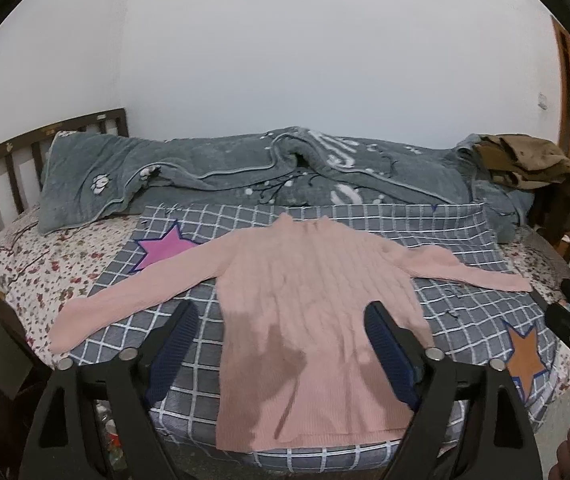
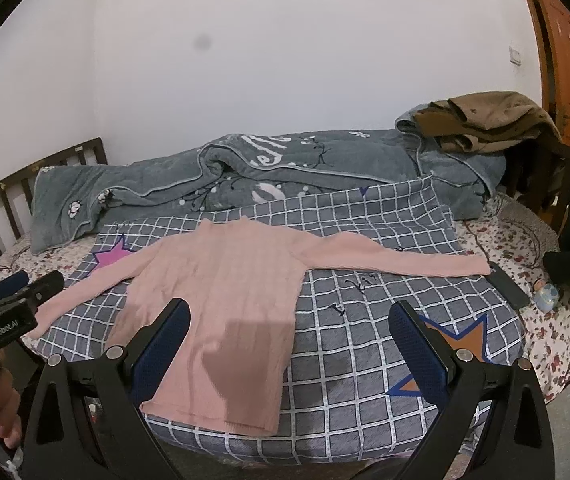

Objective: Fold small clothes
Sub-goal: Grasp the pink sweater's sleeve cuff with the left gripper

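Only the right wrist view shows a phone (image 2: 509, 290), pink sweater (image 1: 309, 320) flat on checked sheet (image 1: 465, 308), left gripper (image 1: 281, 312) and right gripper (image 2: 291, 314) both spread, empty, floor clutter indistinct.

Both wrist views bedward, seemingly near sweater (image 1: 309, 304).

White wall (image 1: 285, 60), orange door (image 2: 565, 52).

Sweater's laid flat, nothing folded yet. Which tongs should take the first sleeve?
Probably left. The left tongs hover open over the sweater, its left sleeve close beside them. The right tongs, also open, straddle the hem; the right sleeve stretches farther off.
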`<state>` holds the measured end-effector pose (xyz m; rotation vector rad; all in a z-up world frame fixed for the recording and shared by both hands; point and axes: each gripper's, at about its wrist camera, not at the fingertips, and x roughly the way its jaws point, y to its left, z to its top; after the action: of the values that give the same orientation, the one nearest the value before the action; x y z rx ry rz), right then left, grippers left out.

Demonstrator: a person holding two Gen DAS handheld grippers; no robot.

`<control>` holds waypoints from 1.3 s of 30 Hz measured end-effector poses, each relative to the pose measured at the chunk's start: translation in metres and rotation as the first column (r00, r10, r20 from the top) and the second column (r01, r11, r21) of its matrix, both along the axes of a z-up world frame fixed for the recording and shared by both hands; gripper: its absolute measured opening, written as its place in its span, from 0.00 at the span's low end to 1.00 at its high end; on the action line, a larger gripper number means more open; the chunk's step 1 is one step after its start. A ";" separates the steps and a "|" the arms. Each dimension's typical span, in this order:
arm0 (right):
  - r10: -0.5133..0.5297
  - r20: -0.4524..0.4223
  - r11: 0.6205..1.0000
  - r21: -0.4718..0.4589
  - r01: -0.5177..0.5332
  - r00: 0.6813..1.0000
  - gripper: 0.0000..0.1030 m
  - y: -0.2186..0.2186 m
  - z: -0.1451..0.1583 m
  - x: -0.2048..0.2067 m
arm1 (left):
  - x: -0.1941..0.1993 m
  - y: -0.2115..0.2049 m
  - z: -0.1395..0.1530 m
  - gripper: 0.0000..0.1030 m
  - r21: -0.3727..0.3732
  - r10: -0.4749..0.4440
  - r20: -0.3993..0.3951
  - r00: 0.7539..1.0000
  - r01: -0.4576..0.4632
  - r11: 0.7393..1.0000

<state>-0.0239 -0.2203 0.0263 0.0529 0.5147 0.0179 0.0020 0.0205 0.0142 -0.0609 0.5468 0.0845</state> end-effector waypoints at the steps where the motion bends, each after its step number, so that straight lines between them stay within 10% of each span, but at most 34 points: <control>1: -0.002 -0.002 1.000 -0.002 0.002 1.000 0.97 0.000 -0.001 0.002 | 0.002 0.002 -0.001 0.84 0.009 0.017 -0.003 1.000 -0.017 1.000; 8: -0.021 0.036 0.999 -0.030 0.022 0.999 0.98 0.004 -0.010 0.019 | 0.015 0.024 -0.018 0.96 0.035 0.100 0.045 0.994 -0.102 0.994; 19: 0.055 -0.050 0.998 -0.015 -0.056 0.997 0.98 0.029 -0.062 0.073 | 0.062 0.118 -0.109 0.95 -0.135 0.170 -0.146 0.975 -0.190 0.972; 39: 0.123 -0.180 0.992 0.017 -0.122 0.976 0.86 0.061 -0.131 0.119 | 0.073 0.322 -0.209 0.71 -0.530 0.384 -0.214 0.898 -0.437 0.727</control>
<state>0.0953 -0.1595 -0.1045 0.0288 0.6994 0.1366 0.0754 0.3422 -0.1952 -0.7769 0.6274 0.3627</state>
